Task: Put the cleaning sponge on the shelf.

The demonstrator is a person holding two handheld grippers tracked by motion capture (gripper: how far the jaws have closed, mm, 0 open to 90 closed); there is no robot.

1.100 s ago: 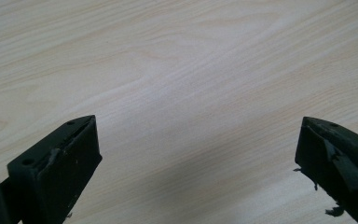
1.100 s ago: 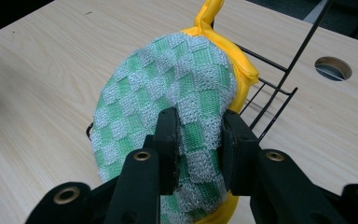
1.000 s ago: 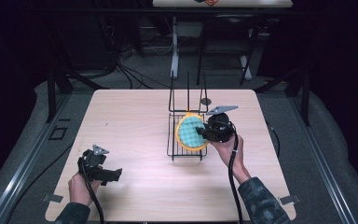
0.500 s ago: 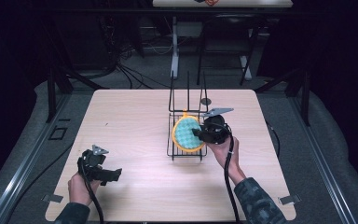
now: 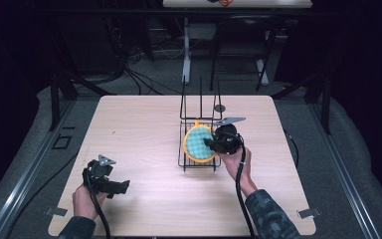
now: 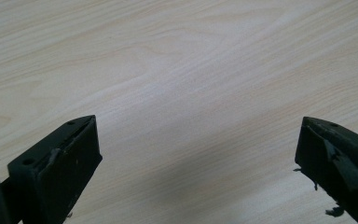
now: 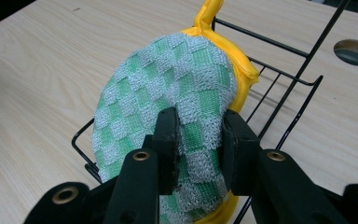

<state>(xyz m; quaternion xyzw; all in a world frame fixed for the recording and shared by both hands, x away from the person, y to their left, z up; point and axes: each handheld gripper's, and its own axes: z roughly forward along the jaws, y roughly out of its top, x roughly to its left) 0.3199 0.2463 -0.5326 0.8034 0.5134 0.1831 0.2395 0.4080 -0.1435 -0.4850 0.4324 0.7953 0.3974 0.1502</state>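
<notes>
A round pot holder (image 5: pixel 198 144) with a green-and-white checked face and a yellow rim stands on edge over a black wire rack (image 5: pixel 186 160) at the table's middle. My right gripper (image 5: pixel 209 143) is shut on it; in the right gripper view the two fingers (image 7: pixel 168 135) pinch a fold of the checked cloth (image 7: pixel 168 98), and its yellow loop (image 7: pixel 208 13) points up past the rack's wire (image 7: pixel 279 88). My left gripper (image 5: pixel 123 186) rests low near the table's front left, open, with bare wood (image 6: pixel 191 93) between its fingers (image 6: pixel 60 163).
The rack has tall upright wires (image 5: pixel 200 97) at its far end. A round cable hole (image 5: pixel 220 108) sits in the table just behind it. The light wood table (image 5: pixel 139 124) has dark floor, cables and frame legs around it.
My right gripper has carried the pot holder a little to the left and down over the rack. The left gripper has stayed where it was.
</notes>
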